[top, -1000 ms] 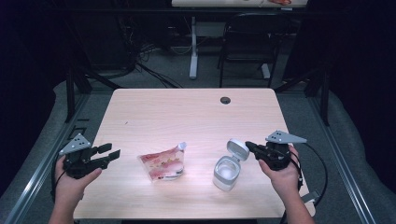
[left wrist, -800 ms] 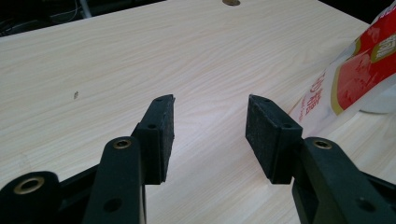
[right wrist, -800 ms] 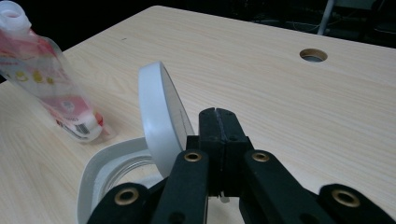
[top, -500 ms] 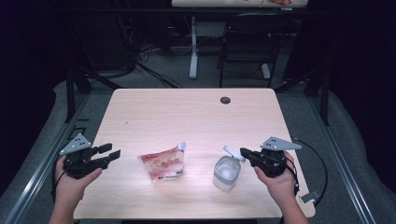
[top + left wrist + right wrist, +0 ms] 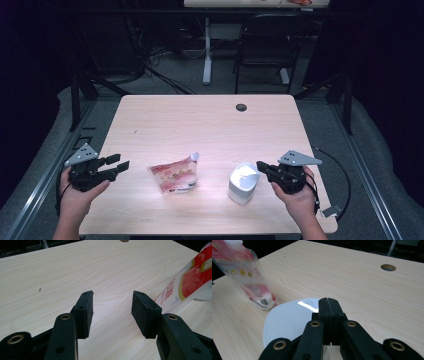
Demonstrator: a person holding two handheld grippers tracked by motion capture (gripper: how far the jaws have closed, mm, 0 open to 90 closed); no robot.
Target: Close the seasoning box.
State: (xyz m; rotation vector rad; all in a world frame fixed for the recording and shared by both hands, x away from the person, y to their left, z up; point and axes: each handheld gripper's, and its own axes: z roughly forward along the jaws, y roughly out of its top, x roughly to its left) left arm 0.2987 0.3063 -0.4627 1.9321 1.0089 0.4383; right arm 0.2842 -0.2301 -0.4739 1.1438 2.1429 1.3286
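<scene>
Wood table; red pouch print unreadable; left claw apart, right claw together.

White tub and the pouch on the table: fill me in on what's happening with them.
A person sits at the wooden table with a gripper in each hand. The right gripper, jaws shut, rests at the edge of the lid of the white container, which looks closed. The left gripper is open and holds nothing, short of the red-and-clear spouted pouch that stands beside the container. Nothing is lifted off the table.
</scene>
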